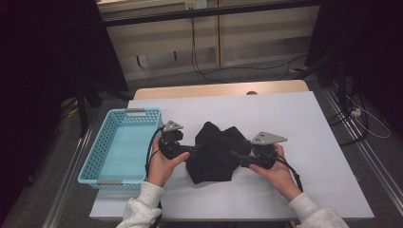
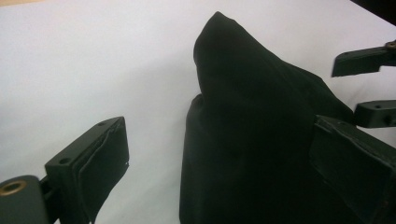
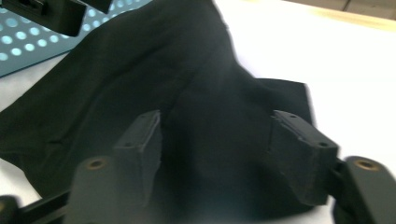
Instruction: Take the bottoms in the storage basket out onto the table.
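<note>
- The black cloth [image 1: 213, 152] is bunched in a heap on the white table [image 1: 304, 142], just right of the light-blue perforated basket [image 1: 119, 147] and between both grippers.
- The left gripper [image 2: 219, 154] is held wide apart, the cloth's peak rising between its jaws; no pad is seen pressing.
- The right gripper [image 3: 224, 154] is held partly apart, its jaws set over a raised fold of cloth, not yet pinched.
- No readable writing is seen anywhere.
</note>
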Demonstrator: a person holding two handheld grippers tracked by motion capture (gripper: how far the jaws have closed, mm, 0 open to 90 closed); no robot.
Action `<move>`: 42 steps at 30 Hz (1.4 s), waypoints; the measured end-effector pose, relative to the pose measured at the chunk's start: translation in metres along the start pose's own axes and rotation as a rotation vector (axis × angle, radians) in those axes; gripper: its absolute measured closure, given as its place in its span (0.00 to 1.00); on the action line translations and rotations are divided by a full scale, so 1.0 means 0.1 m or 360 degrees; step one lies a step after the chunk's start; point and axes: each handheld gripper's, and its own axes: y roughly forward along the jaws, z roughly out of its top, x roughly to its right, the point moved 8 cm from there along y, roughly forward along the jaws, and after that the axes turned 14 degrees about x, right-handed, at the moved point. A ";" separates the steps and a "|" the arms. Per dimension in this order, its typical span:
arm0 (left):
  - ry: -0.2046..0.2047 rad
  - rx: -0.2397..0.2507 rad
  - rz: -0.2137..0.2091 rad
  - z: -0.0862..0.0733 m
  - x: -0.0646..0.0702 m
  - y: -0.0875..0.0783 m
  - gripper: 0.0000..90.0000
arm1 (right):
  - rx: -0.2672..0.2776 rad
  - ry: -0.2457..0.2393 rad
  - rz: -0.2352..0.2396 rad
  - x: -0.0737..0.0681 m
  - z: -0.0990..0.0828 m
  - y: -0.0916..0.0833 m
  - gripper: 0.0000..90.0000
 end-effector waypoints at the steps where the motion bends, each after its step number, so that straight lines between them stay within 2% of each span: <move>1: 0.0004 -0.0003 0.0003 0.00 0.00 -0.01 0.06 | -0.0011 -0.0003 0.0016 -0.02 -0.01 0.02 0.41; 3: 0.0003 0.0003 0.0007 0.01 0.00 -0.03 0.06 | -0.0033 0.0006 0.0044 -0.06 -0.02 0.07 0.44; 6: 0.0002 0.0012 0.0016 0.03 -0.01 -0.06 0.06 | -0.0090 0.0005 0.0079 -0.11 -0.06 0.11 0.54; 11: -0.0003 0.0029 0.0024 0.04 -0.01 -0.06 0.06 | -0.0156 0.0022 0.0108 -0.12 -0.10 0.12 0.83; 14: 0.0002 0.0023 0.0025 0.03 0.00 -0.05 0.06 | -0.0182 0.0022 0.0128 -0.11 -0.12 0.11 0.96; 23: 0.0014 0.0036 0.0006 0.10 0.01 0.00 0.07 | -0.0144 0.0002 0.0118 -0.03 -0.04 -0.05 0.99; 32: 0.0022 0.0037 -0.0039 0.15 0.10 0.08 0.07 | -0.0084 0.0056 0.0007 0.23 0.01 -0.37 1.00; 37: 0.0049 0.0050 -0.0084 0.22 0.17 0.11 0.10 | -0.0069 0.0056 -0.0020 0.28 0.01 -0.45 1.00; 42: 0.0026 0.0057 -0.0080 0.22 0.16 0.12 0.08 | -0.0067 0.0042 -0.0036 0.30 0.03 -0.49 1.00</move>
